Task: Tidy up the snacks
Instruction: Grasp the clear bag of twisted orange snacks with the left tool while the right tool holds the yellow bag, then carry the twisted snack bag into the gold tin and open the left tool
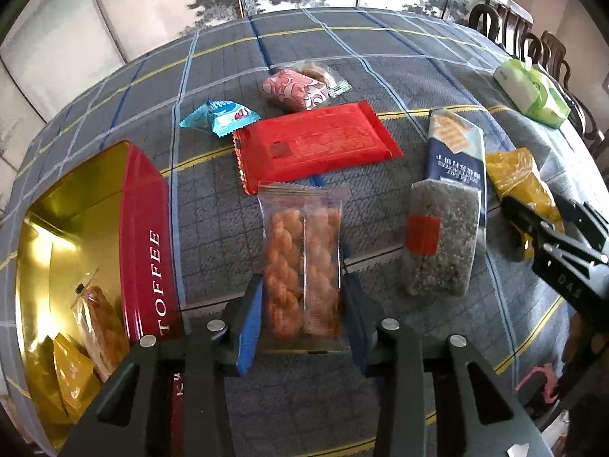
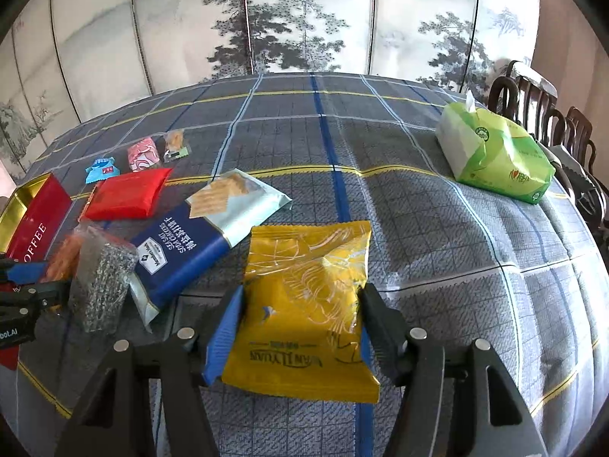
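Note:
My left gripper (image 1: 302, 285) is shut on a clear pack of orange twisted snacks (image 1: 302, 266), held just right of the open red TOFFEE tin (image 1: 146, 236). The tin holds a similar clear pack (image 1: 101, 316) and a yellow pack (image 1: 72, 377). My right gripper (image 2: 300, 304) is shut on a yellow snack pack (image 2: 304, 304) above the table. On the cloth lie a red pack (image 1: 316, 144), a blue candy (image 1: 220, 116), a pink pack (image 1: 295, 89), a dark seaweed bar (image 1: 441, 240) and a blue cracker pack (image 1: 456, 144).
A green tissue pack (image 2: 495, 152) lies at the far right of the checked tablecloth (image 2: 418, 228). Dark wooden chairs (image 2: 540, 106) stand along the right edge. A painted folding screen (image 2: 304, 19) stands behind the table. A small clear cookie pack (image 2: 175, 144) lies beside the pink one.

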The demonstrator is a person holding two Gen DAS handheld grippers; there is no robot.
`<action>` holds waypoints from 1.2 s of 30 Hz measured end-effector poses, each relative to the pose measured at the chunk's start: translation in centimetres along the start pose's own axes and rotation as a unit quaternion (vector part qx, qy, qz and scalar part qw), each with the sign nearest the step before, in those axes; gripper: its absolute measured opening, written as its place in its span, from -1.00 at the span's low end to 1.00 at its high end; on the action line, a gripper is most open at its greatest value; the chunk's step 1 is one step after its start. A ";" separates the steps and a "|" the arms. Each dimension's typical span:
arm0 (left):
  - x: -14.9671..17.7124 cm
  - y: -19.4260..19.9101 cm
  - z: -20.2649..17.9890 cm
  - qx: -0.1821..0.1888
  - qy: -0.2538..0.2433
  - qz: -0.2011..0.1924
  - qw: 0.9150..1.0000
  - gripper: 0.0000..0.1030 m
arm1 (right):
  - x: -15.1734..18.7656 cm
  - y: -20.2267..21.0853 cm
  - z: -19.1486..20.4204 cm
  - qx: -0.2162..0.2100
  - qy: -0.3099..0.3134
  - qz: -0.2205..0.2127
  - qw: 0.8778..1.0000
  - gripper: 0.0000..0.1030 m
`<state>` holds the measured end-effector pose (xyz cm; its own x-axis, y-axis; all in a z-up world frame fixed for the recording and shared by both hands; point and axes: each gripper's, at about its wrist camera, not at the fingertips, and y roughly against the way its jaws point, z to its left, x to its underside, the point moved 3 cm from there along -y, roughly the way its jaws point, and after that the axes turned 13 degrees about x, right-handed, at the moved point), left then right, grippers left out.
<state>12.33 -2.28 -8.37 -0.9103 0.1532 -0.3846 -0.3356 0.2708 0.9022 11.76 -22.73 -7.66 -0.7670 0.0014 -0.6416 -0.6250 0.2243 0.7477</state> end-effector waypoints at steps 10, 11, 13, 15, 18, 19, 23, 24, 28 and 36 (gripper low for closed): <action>0.5 1.0 -0.6 0.006 -0.005 -0.006 1.000 -0.35 | 0.0 0.0 0.0 0.000 0.000 0.000 1.000 0.24; 0.5 1.4 -0.7 0.010 -0.006 -0.010 1.000 -0.35 | 0.0 0.0 0.0 0.000 0.000 0.000 1.000 0.24; 0.5 2.1 -0.9 0.010 -0.006 -0.017 1.000 -0.35 | 0.0 0.0 0.1 0.001 0.001 0.000 1.000 0.24; 0.5 2.8 -1.0 0.011 -0.009 -0.024 1.000 -0.35 | 0.0 0.0 0.1 0.002 0.001 0.000 1.000 0.24; 0.7 4.2 -1.0 0.009 -0.012 -0.037 0.999 -0.35 | 0.0 0.0 0.1 0.002 0.002 0.000 1.000 0.24; 0.7 4.6 -0.9 0.007 -0.011 -0.040 0.999 -0.35 | 0.0 0.0 0.1 0.003 0.002 0.000 1.000 0.24; 1.3 6.7 0.2 0.003 -0.002 -0.056 0.998 -0.35 | 0.0 0.0 0.1 0.004 0.003 0.000 1.000 0.24; 1.5 7.2 0.7 0.000 0.001 -0.059 0.998 -0.35 | 0.0 0.0 0.1 0.004 0.003 0.000 1.000 0.24; 2.3 8.9 3.0 -0.014 0.023 -0.071 0.997 -0.35 | 0.0 0.1 0.1 0.004 0.003 0.000 1.000 0.24; 4.5 11.1 8.7 -0.049 0.076 -0.077 0.993 -0.35 | 0.0 0.1 0.2 0.005 0.003 0.000 1.000 0.24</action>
<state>6.63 9.68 -1.82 -0.8701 -0.0306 -0.4920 -0.4887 0.1839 0.8528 11.73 -22.57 -7.67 -0.7678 -0.0054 -0.6407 -0.6240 0.2334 0.7458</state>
